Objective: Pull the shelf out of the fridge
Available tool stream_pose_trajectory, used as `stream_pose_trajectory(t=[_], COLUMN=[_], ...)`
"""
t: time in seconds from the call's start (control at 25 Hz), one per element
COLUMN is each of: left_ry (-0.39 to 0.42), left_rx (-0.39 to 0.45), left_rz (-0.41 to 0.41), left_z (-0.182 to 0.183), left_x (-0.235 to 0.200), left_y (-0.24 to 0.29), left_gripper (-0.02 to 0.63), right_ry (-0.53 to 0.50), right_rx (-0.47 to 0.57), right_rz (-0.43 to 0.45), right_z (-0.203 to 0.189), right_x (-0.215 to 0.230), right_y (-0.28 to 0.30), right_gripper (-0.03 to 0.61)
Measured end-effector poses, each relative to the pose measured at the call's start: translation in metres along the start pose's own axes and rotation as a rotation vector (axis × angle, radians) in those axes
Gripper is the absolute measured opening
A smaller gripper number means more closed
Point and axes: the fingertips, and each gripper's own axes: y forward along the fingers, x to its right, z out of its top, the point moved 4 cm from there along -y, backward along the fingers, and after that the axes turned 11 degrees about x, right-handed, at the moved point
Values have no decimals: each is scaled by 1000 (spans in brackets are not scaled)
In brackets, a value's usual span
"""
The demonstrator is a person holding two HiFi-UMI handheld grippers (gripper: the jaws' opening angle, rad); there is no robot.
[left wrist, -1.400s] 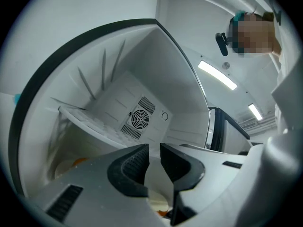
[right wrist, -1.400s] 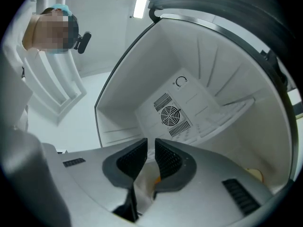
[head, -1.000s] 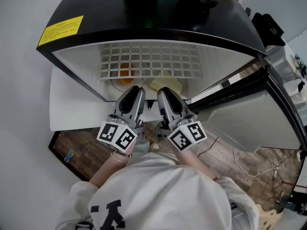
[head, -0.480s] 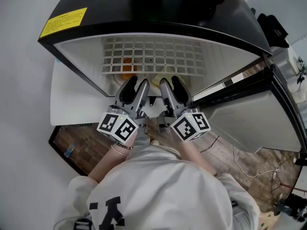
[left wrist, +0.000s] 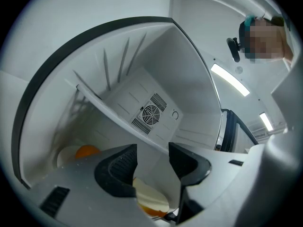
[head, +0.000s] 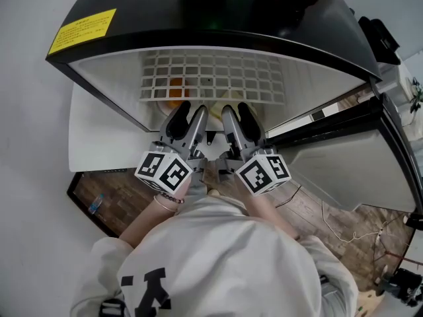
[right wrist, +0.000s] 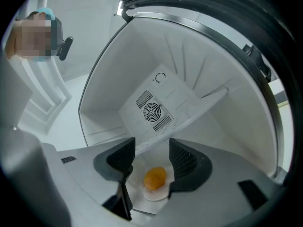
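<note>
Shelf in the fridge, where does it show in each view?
Head view: shelf, white grid at upper centre.
Left gripper view: its slanted white edge, running upper left to lower right.
Right gripper view: slanted edge, running upper right to lower left.
Shared landmark: round fan vent, in both gripper views, not the head view.

The fridge [head: 198, 25] stood open toward the person, its door [head: 344, 164] swung out to the right. Inside, the shelf [head: 211, 78] spanned from the left wall to the right wall, with the vent [left wrist: 150, 112] on the far wall behind it. Below the shelf lay 2 plates: the left plate [left wrist: 71, 156] carried a piece of food [left wrist: 86, 151], and the near plate [left wrist: 150, 196] lay to its right. The left gripper [head: 190, 113] and the right gripper [head: 236, 113] sat side by side at the shelf's near edge. Both pairs of jaws had just been opening, with nothing between the pads. A sticker [head: 81, 30] lay on the fridge's top, at its left.
</note>
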Motion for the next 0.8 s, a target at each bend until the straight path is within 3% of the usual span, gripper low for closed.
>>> stream_pose_trajectory(t=[0.56,0.8], left_ry=[-33,-42], left_rx=[1,27], left_rz=[-10,-2], left_z=[3,7], left_x=[-4,-12], left_y=[30,38], left_gripper=[202,202], right_ry=[112,107], right_rx=[40,53], right_rz=[-39,-66], right_z=[4,6], right_x=[15,22], right_y=[25,38], right_gripper=[227,227])
